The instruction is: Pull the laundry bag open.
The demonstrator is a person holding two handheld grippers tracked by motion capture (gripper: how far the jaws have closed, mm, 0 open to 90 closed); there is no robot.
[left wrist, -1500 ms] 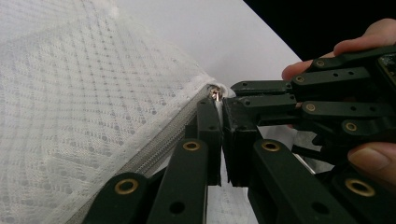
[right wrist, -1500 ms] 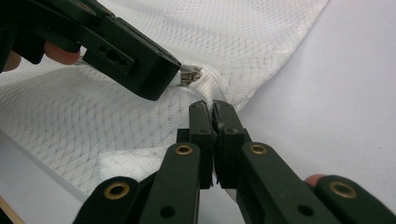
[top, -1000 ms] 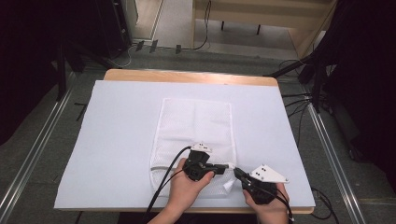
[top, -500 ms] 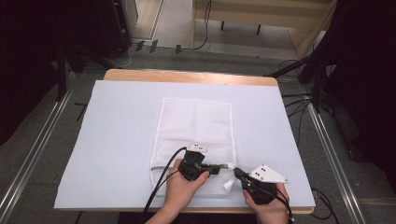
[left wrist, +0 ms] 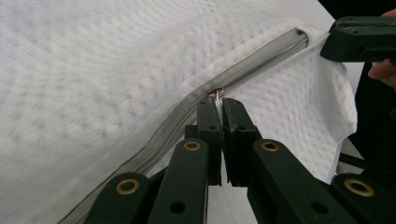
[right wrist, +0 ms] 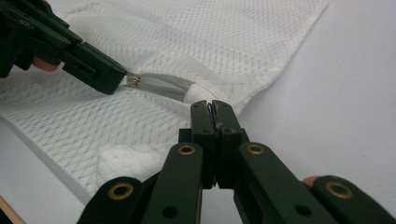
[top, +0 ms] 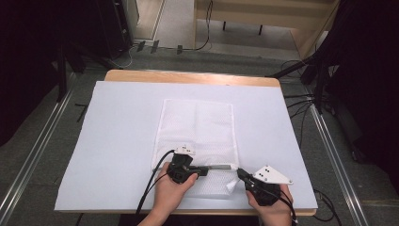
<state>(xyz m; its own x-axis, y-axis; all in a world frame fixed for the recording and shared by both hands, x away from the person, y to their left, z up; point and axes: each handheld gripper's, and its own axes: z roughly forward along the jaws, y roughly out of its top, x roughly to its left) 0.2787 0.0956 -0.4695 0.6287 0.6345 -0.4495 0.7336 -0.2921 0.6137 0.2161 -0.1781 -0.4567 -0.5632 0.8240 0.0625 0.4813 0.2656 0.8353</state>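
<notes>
Zipping a white mesh bag held between two hand-held grippers

The mesh bag (top: 197, 136) lies flat on the white sheet over the desk (top: 188, 77), toward the 6 o'clock edge. The left hand-held gripper (left wrist: 218, 100) is clamped shut on the small metal zipper pull (left wrist: 216, 92), partway along the grey zipper (top: 219, 166). At about 3 o'clock from it, the right hand-held gripper (right wrist: 212, 108) is closed on the bag's corner fabric at the zipper's end. The bag looks light, limp and likely to bunch, so it probably needs that corner held taut. The pull is tiny and slippery; it is best pinched squarely.
</notes>
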